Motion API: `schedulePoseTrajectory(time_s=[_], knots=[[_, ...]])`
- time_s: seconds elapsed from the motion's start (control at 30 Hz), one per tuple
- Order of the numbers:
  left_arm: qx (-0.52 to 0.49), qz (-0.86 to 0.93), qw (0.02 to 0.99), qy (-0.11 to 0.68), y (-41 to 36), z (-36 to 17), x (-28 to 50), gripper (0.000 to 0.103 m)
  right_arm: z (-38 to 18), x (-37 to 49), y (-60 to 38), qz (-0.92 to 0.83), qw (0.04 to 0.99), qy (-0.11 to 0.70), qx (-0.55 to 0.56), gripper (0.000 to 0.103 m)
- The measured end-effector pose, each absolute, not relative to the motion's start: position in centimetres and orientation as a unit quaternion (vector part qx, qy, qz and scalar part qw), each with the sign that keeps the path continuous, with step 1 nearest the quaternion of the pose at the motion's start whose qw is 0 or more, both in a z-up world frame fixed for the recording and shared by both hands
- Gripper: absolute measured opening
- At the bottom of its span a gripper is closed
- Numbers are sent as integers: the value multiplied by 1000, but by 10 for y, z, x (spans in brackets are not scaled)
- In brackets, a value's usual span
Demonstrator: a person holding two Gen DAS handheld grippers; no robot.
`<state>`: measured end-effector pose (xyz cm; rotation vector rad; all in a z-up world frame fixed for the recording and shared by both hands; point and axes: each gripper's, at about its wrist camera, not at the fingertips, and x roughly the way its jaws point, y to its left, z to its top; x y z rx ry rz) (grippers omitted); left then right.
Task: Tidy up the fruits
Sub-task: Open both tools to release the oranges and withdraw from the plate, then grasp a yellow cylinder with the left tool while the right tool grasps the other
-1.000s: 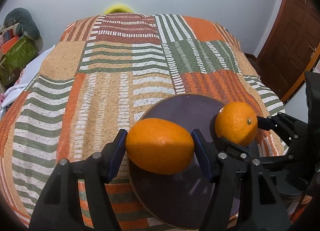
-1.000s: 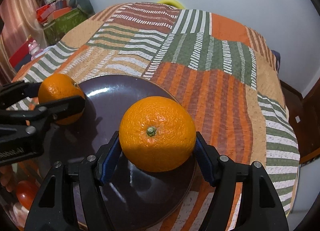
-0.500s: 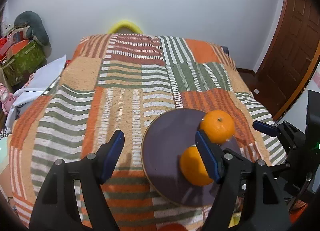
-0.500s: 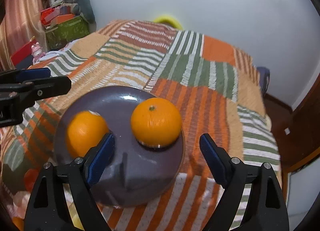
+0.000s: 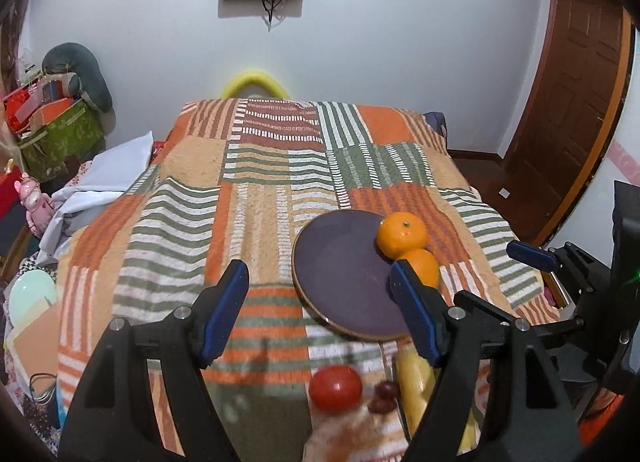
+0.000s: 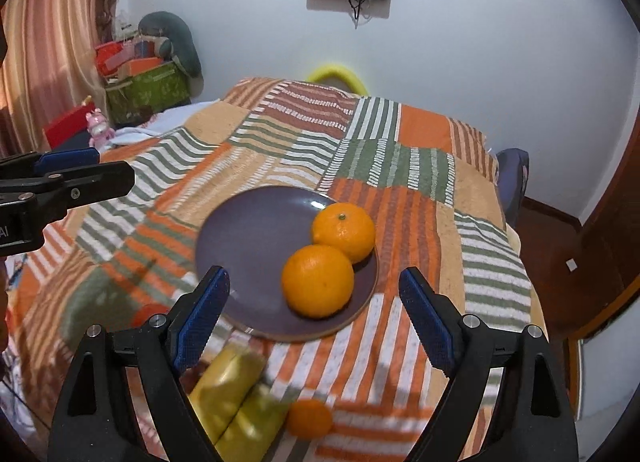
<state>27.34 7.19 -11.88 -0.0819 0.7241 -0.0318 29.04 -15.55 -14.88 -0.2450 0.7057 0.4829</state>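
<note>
Two oranges lie side by side on the right part of a dark purple plate (image 6: 248, 246) on the striped bedspread: a near orange (image 6: 318, 281) and a far orange (image 6: 344, 232). They also show in the left wrist view, the far orange (image 5: 402, 234) and the near orange (image 5: 424, 266), on the plate (image 5: 340, 274). My left gripper (image 5: 320, 310) is open and empty, above and short of the plate. My right gripper (image 6: 312, 314) is open and empty, just short of the near orange.
Near the bed's front edge lie a red tomato (image 5: 335, 388), dark grapes (image 5: 384, 396), yellow bananas (image 6: 230, 398) and a small orange fruit (image 6: 309, 418). Boxes and a pink toy (image 5: 36, 201) stand left of the bed. A wooden door (image 5: 576, 101) is at right.
Both grippers opened and let go of the oranges, which now rest on the plate. Both grippers pulled back and up, away from the plate.
</note>
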Motion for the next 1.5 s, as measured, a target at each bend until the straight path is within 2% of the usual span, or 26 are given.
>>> schedulePoseTrajectory(time_s=[0.33,0.67,0.73,0.8,0.83,0.9,1.07,1.13,1.2,1.5], knots=[[-38,-20,932,361,62,-117,218,73,-145,245,-173,231,900,355,-99,85],[-47,-32,925,376,53,-134,182,73,-166,214,-184,229,890,382,-95,85],[-48,-35,925,377,51,-138,178,71,-173,210,-184,230,886,392,-93,84],[-47,-39,923,380,48,-142,175,64,-181,208,-183,235,879,405,-88,84],[-47,-41,921,384,47,-145,175,62,-186,207,-182,238,876,412,-85,82],[-52,-47,917,393,45,-152,175,53,-196,205,-178,249,865,427,-87,71],[-55,-59,905,417,39,-172,177,41,-219,202,-168,261,846,455,-98,60],[-57,-63,901,425,36,-179,178,40,-226,202,-165,262,840,465,-100,57],[-59,-68,897,432,34,-184,179,40,-231,203,-164,260,838,469,-104,48],[-56,-95,877,469,9,-206,193,40,-234,199,-179,267,838,464,-103,35]])
